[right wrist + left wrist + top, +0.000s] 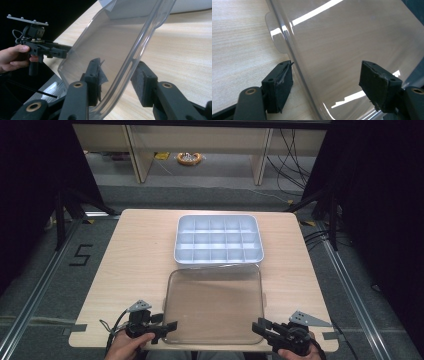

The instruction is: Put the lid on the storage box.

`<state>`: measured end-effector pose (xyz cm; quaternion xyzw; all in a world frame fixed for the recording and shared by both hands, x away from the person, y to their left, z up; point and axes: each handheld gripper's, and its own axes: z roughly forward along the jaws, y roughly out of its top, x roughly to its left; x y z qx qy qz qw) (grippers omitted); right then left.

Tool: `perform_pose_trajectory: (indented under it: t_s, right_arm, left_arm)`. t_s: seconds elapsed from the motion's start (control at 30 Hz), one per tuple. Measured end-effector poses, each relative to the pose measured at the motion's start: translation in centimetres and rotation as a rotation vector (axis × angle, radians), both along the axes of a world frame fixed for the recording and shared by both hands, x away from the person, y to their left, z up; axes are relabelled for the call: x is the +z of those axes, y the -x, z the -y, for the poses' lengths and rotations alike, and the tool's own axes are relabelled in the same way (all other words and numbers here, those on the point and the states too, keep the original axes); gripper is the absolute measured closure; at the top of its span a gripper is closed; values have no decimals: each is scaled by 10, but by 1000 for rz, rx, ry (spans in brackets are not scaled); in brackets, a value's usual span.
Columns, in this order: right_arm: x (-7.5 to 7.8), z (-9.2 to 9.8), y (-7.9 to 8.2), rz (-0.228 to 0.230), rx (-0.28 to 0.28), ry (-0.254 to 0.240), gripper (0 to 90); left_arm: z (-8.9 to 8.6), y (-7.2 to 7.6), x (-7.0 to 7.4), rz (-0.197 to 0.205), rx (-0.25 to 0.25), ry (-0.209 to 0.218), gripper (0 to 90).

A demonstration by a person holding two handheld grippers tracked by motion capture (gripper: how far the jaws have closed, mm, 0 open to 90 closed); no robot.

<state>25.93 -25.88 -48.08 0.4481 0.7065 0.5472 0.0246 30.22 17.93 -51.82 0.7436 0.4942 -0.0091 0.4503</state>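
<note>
clear plastic lid (214, 306) flat-ish on bench (135, 255), hinged edge toward compartment tray (218, 240) just beyond it, tray well ahead of both grippers. left gripper (170, 327) at lid's near left corner: jaws apart, straddling the lid rim, pads not pressing in left gripper view (327, 87); rim runs just inside the left pad (280, 83), small tab (274, 37) farther along the edge. right gripper (261, 327) at near right corner: in right gripper view (117, 82) jaws set either side of the lid's curved edge, closing in on it; whether pads (143, 82) actually press it – can't tell. left hand w/ its gripper beyond the lid there (60, 53).
</note>
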Motion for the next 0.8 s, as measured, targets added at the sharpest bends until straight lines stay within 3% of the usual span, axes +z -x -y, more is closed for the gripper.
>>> perform_pose_trajectory:
  t_s: [0.03,0.1,0.13,0.2,0.3,0.33,0.37,0.4,0.43,0.5,0.53,0.6,0.63,0.67,0.7,0.77,0.8]
  right_arm:
    - [2,-1,3,-38,-5,-17,616]
    - [2,-1,4,-30,3,-16,617]
    - [0,1,1,10,15,4,617]
    - [0,1,2,10,19,20,619]
    - [2,0,4,-5,23,21,620]
    - [1,1,3,22,34,21,620]
    - [3,0,6,-24,12,25,619]
    - [0,2,3,14,27,33,619]
    - [-3,5,1,-1,2,27,619]
    - [-4,8,-1,4,-2,55,618]
    - [-5,8,-1,-41,-14,31,618]
    - [-8,10,-3,-45,-46,131,619]
    - [-10,8,-3,-79,-75,126,620]
    - [-10,8,-3,-79,-75,126,620]
    - [-12,11,-5,-51,-61,148,624]
    - [-9,9,-2,-78,-69,146,637]
    - [-9,8,-4,-45,-62,184,647]
  left_arm:
    - [-3,-3,0,-25,-9,22,256]
    - [-11,-8,-2,-68,9,91,275]
    - [-15,-10,-3,-72,-9,95,300]
    - [-16,-11,-4,-77,-8,118,312]
    - [-11,-9,-4,-51,-23,102,325]
    - [-10,-8,-5,-51,-32,103,333]
    - [-9,-7,-4,-45,-26,91,338]
    - [-8,-7,-4,-32,-25,70,373]
    - [-10,-7,-5,-23,-30,62,464]
    - [-12,-8,-6,-45,-11,90,502]
    - [-13,-8,-7,-46,-8,95,521]
    - [-12,-6,-6,-26,3,86,559]
    - [-12,-5,-6,-18,5,88,572]
    - [-12,-5,-5,-7,5,90,572]
    - [-13,-4,-4,0,11,87,582]
    - [-15,-3,-1,21,19,92,600]
    - [-15,-3,0,29,28,96,625]
